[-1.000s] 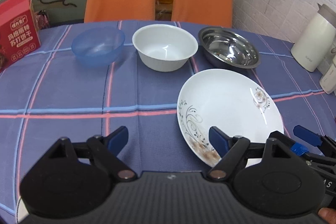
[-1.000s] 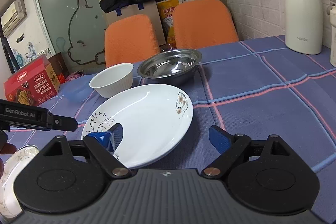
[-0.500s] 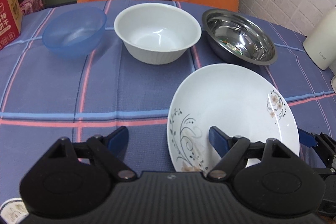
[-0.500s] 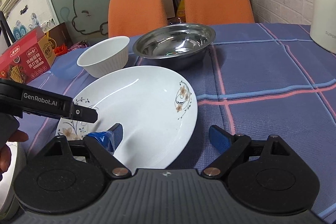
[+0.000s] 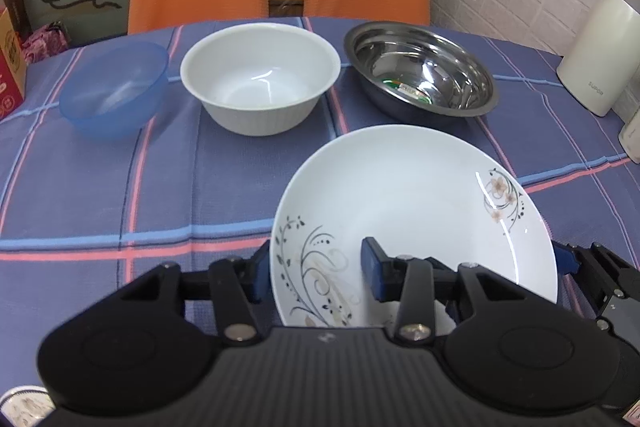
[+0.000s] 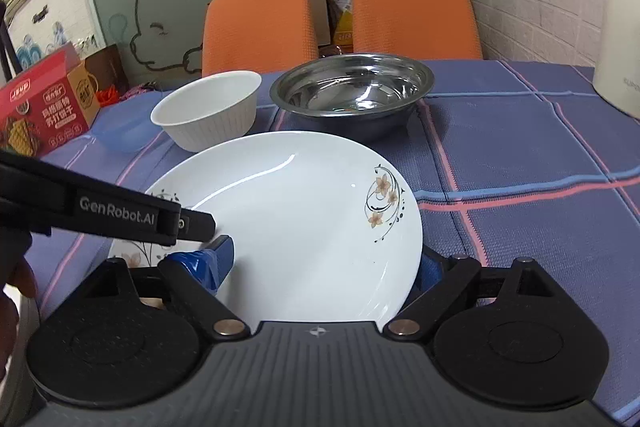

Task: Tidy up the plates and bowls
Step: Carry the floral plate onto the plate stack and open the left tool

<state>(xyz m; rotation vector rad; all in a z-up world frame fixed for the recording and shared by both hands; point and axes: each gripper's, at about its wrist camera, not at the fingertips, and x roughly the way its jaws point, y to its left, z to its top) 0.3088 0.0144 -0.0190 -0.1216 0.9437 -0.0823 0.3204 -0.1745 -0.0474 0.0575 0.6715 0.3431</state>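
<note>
The white plate (image 5: 412, 211) sits between both tools. The left hand-held gripper (image 5: 316, 271) has its fingers around the plate's rim at 7 o'clock; the right hand-held gripper (image 6: 324, 265) spans the rim at 5 o'clock. Whether either presses it, I cannot tell. The bowls (image 5: 260, 79) stand on the bench (image 5: 160, 187) at 12 o'clock.

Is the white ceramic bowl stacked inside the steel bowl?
No, the white ceramic bowl sits on the tablecloth beside the steel bowl, apart.

Counter (image 5: 224, 187) under a blue plaid cloth.
On it: blue bowl (image 5: 114, 89), white bowl (image 5: 260, 77), steel bowl (image 5: 420, 67), flowered plate (image 5: 416, 195), white jug (image 5: 600, 51).
</note>
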